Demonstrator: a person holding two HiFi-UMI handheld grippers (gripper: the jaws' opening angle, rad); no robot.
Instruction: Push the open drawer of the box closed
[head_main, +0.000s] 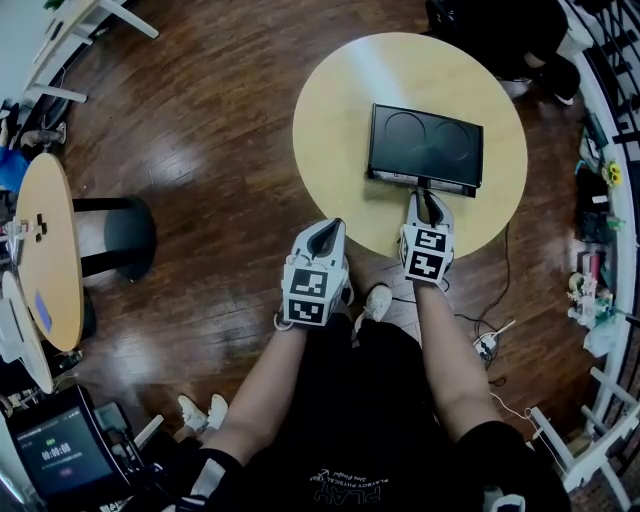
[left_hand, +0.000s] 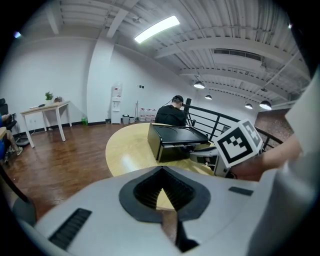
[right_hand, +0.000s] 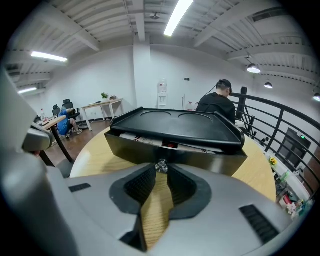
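A black box (head_main: 425, 140) sits on a round yellow table (head_main: 340, 110). Its drawer (head_main: 420, 181) stands a little open on the near side, with papers showing in the slot (right_hand: 150, 141). My right gripper (head_main: 426, 197) is at the drawer front. In the right gripper view its tips (right_hand: 161, 170) close on the small shiny knob (right_hand: 161, 165). My left gripper (head_main: 327, 228) hangs at the table's near edge, left of the box, shut and empty. The left gripper view (left_hand: 161, 176) shows the box (left_hand: 172, 140) ahead to the right.
A second round table (head_main: 50, 250) stands at the far left, with a screen on a stand (head_main: 60, 455) near it. Cables and a plug strip (head_main: 490, 340) lie on the wooden floor at the right. A person (right_hand: 216, 107) sits beyond the table by a railing.
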